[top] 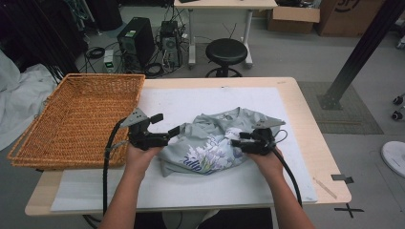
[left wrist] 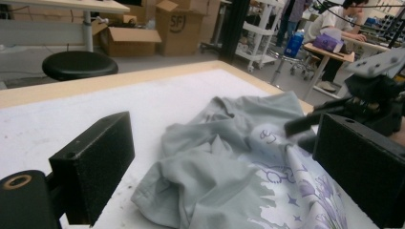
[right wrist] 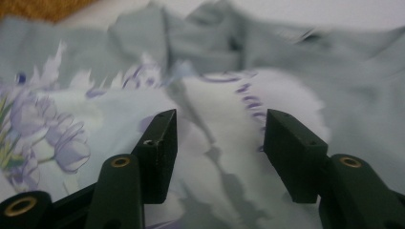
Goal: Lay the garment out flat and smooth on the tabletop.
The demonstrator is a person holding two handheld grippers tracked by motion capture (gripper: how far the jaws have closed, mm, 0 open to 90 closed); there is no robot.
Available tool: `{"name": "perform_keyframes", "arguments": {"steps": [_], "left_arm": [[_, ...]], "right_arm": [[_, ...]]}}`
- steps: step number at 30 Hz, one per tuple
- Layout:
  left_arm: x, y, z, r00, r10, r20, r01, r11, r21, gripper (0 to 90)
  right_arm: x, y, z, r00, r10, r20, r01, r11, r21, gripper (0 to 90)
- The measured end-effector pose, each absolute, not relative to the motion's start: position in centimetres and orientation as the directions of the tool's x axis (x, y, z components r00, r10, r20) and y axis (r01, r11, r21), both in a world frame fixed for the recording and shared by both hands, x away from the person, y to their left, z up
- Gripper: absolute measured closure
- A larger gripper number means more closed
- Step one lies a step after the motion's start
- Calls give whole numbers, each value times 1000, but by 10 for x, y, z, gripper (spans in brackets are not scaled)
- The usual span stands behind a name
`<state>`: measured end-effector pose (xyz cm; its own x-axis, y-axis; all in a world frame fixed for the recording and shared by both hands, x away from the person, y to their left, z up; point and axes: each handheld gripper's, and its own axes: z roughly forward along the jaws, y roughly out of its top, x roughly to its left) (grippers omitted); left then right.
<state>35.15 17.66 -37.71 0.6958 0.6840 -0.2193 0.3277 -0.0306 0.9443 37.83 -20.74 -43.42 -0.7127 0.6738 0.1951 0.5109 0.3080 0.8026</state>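
A crumpled pale grey-green T-shirt (top: 215,143) with a purple and white flower print lies bunched a little below the middle of the high view, on the white mat (top: 191,188) that covers the wooden table (top: 310,138). Its neck opening points toward the top of the frame and the printed part faces up, toward the lower edge.

The left gripper (top: 166,130) sits at the shirt's left edge in the high view, its jaws spread wide with nothing between them; in the left gripper view (left wrist: 219,167) the shirt's rumpled near corner lies on the mat between and beyond the two black pads, untouched by either. The right gripper (top: 236,139) comes in from the shirt's right side, low over the fabric. In the right gripper view (right wrist: 219,143) its jaws stand apart over the white printed patch, with no cloth pinched between them; whether the tips touch the fabric I cannot tell.

A woven wicker basket (top: 81,119) sits at the left of the high view, overhanging the table's left edge, just beside the left gripper. Beyond the table, at the top centre, stands a black round stool (top: 226,50)
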Motion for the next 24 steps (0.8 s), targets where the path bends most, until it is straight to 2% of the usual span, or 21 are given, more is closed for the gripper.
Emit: {"name": "perform_keyframes", "arguments": {"steps": [2, 5, 6, 9, 10, 14, 17, 20, 24], "left_arm": [[350, 175, -379, 698, 682, -220, 330, -34, 943, 74], [348, 175, -381, 698, 681, -224, 333, -31, 942, 74], [346, 175, -382, 699, 680, -223, 336, -36, 941, 75], [345, 176, -382, 697, 682, -223, 337, -36, 941, 76], [344, 177, -381, 698, 680, -224, 334, -33, 942, 76], [342, 178, -380, 699, 681, -217, 331, -39, 943, 77], [341, 179, -378, 699, 682, -217, 331, -38, 943, 79], [338, 178, -378, 705, 678, -207, 327, -51, 944, 80], [335, 175, -382, 724, 660, -199, 329, -76, 941, 81]], "right_arm": [[378, -199, -443, -735, 656, 170, 520, 385, 763, 611], [377, -197, -444, -749, 645, 149, 511, 420, 750, 823], [377, -197, -442, -757, 641, 130, 500, 440, 746, 854], [380, -198, -437, -763, 639, 99, 487, 468, 737, 866], [383, -204, -428, -748, 660, 68, 464, 447, 765, 869], [390, -223, -400, -682, 728, 70, 412, 303, 860, 868], [399, -228, -388, -650, 758, 48, 391, 279, 877, 866], [421, -232, -385, -604, 796, 38, 416, 275, 867, 862], [446, -235, -410, -546, 835, 69, 514, 268, 815, 856]]}}
